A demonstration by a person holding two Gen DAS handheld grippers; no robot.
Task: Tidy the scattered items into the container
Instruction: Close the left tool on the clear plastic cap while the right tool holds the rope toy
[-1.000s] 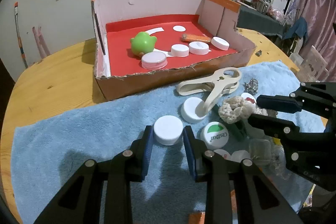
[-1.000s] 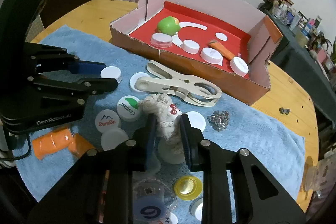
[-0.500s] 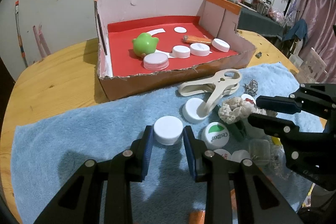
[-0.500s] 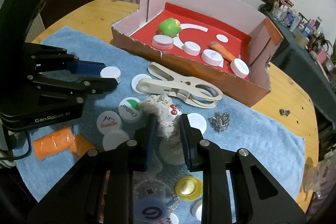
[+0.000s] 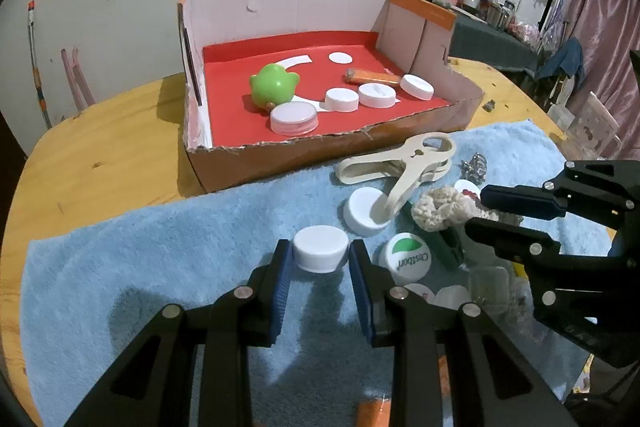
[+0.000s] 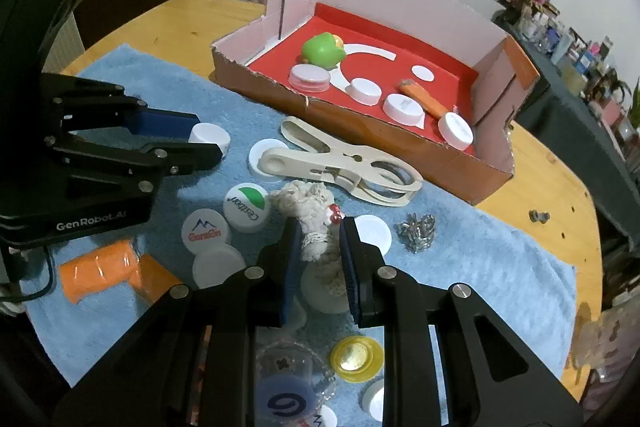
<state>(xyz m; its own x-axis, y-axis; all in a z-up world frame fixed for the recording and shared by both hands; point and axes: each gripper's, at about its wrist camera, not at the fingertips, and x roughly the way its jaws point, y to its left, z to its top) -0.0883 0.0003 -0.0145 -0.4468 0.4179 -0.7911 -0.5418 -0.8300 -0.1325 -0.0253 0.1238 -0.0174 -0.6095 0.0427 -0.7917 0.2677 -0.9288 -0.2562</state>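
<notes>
My left gripper (image 5: 320, 259) is shut on a white cap (image 5: 320, 247) and holds it just above the blue towel (image 5: 152, 259); the cap also shows in the right wrist view (image 6: 210, 137). My right gripper (image 6: 318, 247) is shut on a cream knitted toy (image 6: 310, 213), also seen in the left wrist view (image 5: 444, 205). The cardboard box (image 5: 320, 157) with a red floor stands beyond, holding a green toy (image 5: 272, 85), several white caps and an orange piece (image 5: 370, 77).
On the towel lie a large cream clip (image 6: 344, 163), printed caps (image 6: 245, 207), a metal chain clump (image 6: 418, 231), orange pieces (image 6: 96, 269), a yellow disc (image 6: 356, 353) and clear lids. The wooden table (image 5: 100, 155) edge is near on the right.
Both grippers have lifted slightly with their items and drifted a little toward the box. Nothing was let go.
</notes>
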